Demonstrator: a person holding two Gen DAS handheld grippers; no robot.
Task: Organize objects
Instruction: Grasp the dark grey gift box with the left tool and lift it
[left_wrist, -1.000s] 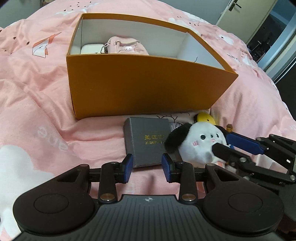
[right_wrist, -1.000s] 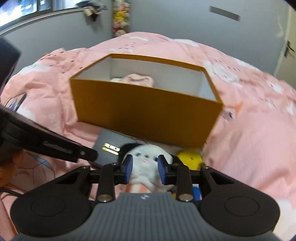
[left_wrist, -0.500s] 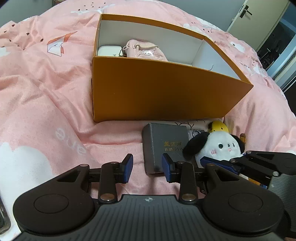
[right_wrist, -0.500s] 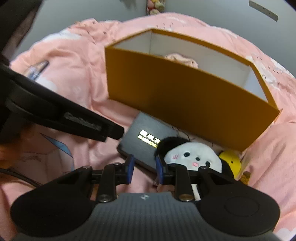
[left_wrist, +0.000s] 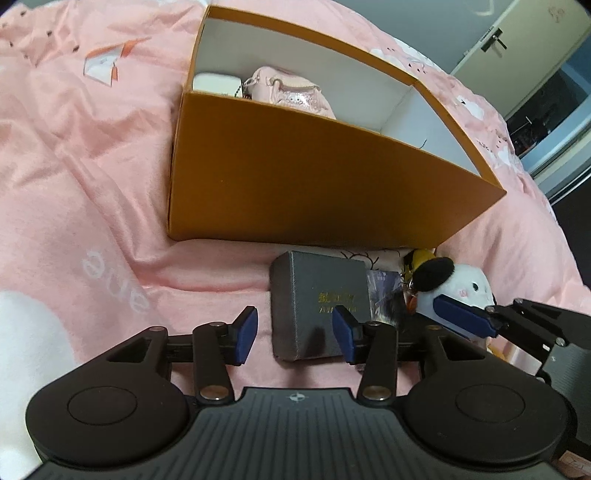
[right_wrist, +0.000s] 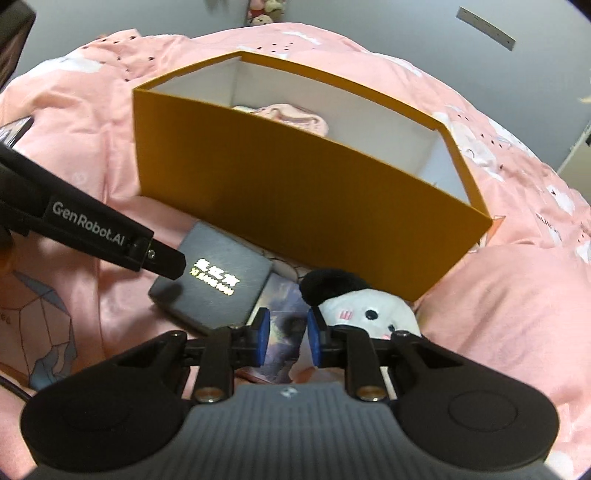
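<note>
On the bed, the grey box lies flat between the left claw's wide-open jaws, while the right claw, part-open and empty, nears the plush.

Box on the bed, pouch inside. In front: small case, plush to its right. Between them, perhaps a card.

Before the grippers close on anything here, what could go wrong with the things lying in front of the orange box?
The left gripper is open over the near edge of the grey box; this box looks wider than the gap, so a grasp may slip.

The right gripper is beside the plush toy, above a dark card, so it may pinch the wrong one.

The orange box wall is high and close; a lifted item could hit it.
</note>
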